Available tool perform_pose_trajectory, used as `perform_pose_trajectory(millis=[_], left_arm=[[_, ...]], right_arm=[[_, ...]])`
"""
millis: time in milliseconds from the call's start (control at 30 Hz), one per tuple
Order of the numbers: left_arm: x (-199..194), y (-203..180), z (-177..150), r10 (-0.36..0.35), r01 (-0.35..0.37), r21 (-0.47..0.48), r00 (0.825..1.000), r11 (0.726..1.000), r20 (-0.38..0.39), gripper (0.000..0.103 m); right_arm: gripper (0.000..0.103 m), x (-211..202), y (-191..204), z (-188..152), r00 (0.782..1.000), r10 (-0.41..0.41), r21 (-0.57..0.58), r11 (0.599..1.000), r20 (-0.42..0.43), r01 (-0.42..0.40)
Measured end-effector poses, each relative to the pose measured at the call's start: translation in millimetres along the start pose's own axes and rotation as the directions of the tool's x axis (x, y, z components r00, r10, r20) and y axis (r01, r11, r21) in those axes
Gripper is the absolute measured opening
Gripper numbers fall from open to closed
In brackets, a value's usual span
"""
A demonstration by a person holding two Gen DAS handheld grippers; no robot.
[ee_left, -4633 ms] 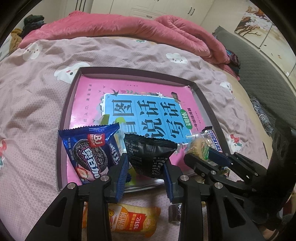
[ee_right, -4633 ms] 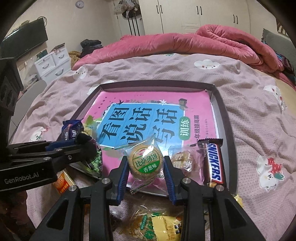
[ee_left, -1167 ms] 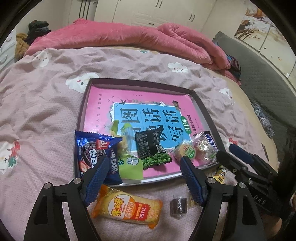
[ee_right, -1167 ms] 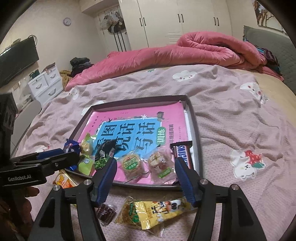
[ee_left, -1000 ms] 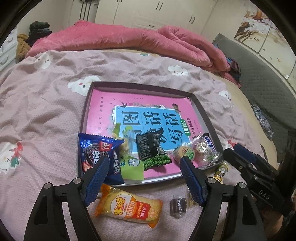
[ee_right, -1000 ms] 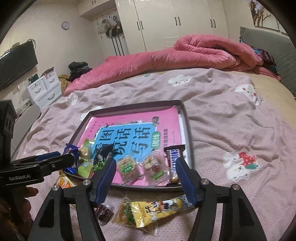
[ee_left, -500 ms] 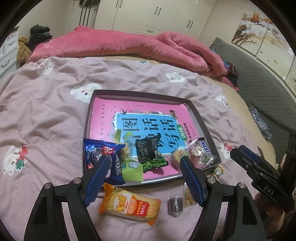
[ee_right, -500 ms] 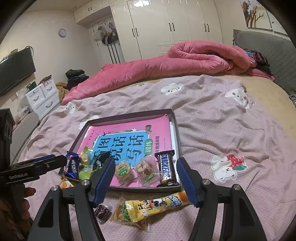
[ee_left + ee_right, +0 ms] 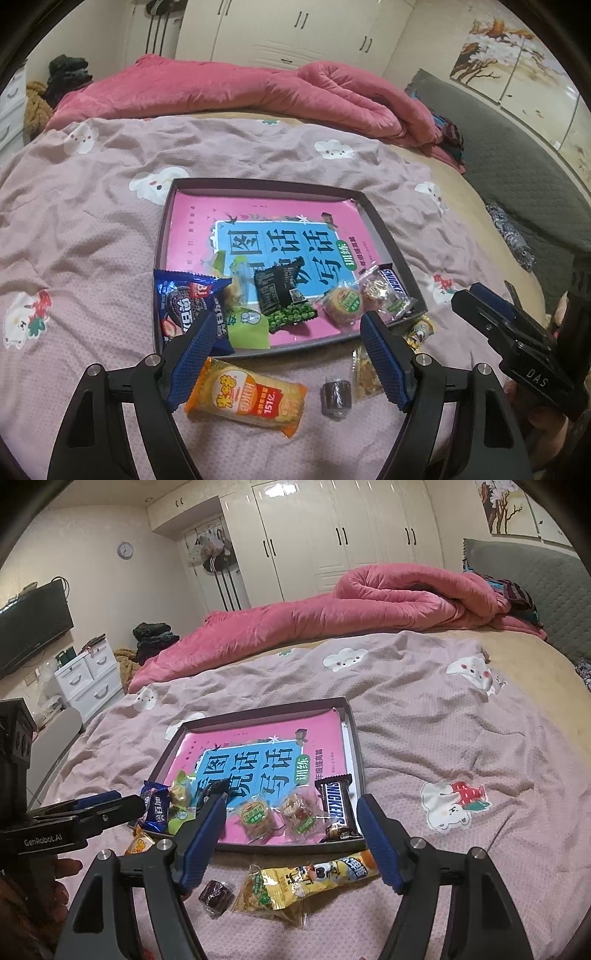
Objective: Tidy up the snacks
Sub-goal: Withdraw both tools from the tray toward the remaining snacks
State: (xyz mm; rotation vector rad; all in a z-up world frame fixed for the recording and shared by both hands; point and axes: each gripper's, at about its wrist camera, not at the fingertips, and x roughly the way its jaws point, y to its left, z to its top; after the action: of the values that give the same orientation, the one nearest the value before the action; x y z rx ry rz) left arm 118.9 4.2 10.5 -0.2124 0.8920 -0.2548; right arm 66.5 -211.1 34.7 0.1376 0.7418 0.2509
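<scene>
Both hand-held grippers, left (image 9: 286, 354) and right (image 9: 291, 840), spread wide, empty; tray (image 9: 384, 236) ahead; Oreo pack (image 9: 184, 306) partly hidden behind left finger.

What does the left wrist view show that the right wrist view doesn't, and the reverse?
Only the left wrist view shows the orange rice-cracker pack in full, lying on the bedspread before the tray.

Only the right wrist view shows the yellow snack bag whole, plus the TV and wall clock.

Both show the tray, its Snickers bar, the blue cookie pack, the small dark candy, and the left gripper and right gripper open and empty.
</scene>
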Motion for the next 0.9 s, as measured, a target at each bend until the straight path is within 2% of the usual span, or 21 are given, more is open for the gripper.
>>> perform_pose_trajectory(millis=[267, 400, 900], left_arm=[[-1, -11, -7, -0.004, 0.005, 0.039, 1.0, 0.999, -0.014, 0.083], [0, -14, -10, -0.009, 0.01, 0.041, 1.0, 0.999, -0.026, 0.083], [8, -31, -28, -0.015, 0.023, 0.092, 0.997, 0.995, -0.08, 0.084]], right_arm=[[0.074, -4, 4, -9, 1.0, 0.003, -0.011, 1.0, -0.014, -0.003], [0.079, -6, 4, -12, 1.0, -0.005, -0.006, 1.0, -0.025, 0.004], [0.08, -7, -5, -25, 0.998, -0.021, 0.029, 0.999, -0.065, 0.023]])
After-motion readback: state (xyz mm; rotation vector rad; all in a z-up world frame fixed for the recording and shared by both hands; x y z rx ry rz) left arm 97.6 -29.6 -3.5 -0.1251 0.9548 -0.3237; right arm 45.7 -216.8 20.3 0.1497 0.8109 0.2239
